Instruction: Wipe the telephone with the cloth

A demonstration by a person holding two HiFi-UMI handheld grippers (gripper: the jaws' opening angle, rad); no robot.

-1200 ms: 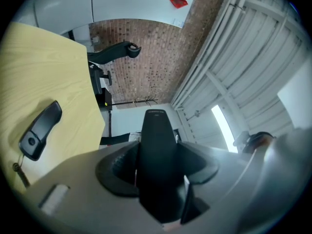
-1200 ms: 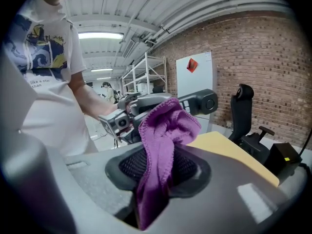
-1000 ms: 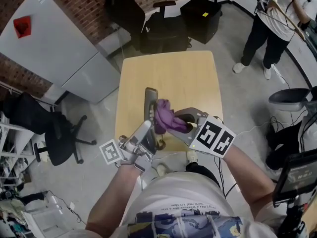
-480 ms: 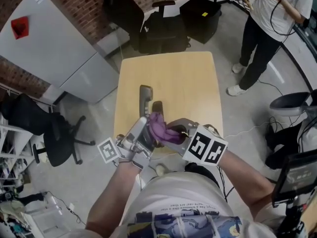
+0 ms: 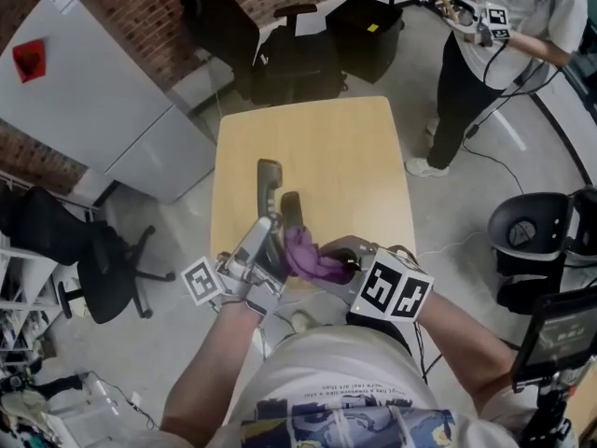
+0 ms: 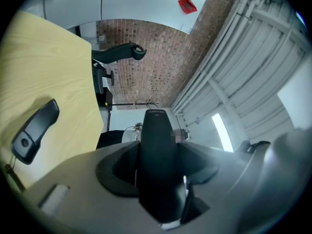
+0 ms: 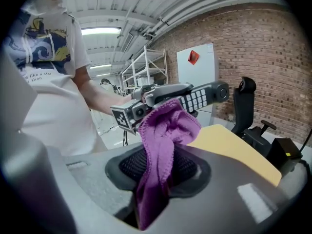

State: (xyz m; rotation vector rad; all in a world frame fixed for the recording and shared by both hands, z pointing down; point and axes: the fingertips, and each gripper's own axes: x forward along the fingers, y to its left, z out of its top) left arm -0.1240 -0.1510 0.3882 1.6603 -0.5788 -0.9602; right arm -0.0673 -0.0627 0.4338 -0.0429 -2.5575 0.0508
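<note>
A black telephone handset [image 5: 291, 208] juts up over the near part of the wooden table [image 5: 345, 147], and my left gripper [image 5: 270, 241] is shut on its lower end. In the left gripper view the handset [image 6: 157, 155] fills the gap between the jaws. My right gripper [image 5: 331, 255] is shut on a purple cloth [image 5: 303, 252], which is pressed against the handset near the left gripper. The right gripper view shows the cloth [image 7: 163, 135] bunched in front of the handset's keypad [image 7: 200, 97]. A second dark phone part [image 5: 269, 180] lies flat on the table beyond.
A person [image 5: 485, 54] stands at the far right beyond the table. Black office chairs [image 5: 280, 54] and a black case [image 5: 364, 31] sit past the far edge. A white cabinet [image 5: 93, 101] is at the left, and a round bin [image 5: 527, 236] at the right.
Both grippers have drawn back toward the near table edge with handset and cloth. The dark part lying on the table, covered a second ago, now shows beyond the handset.
</note>
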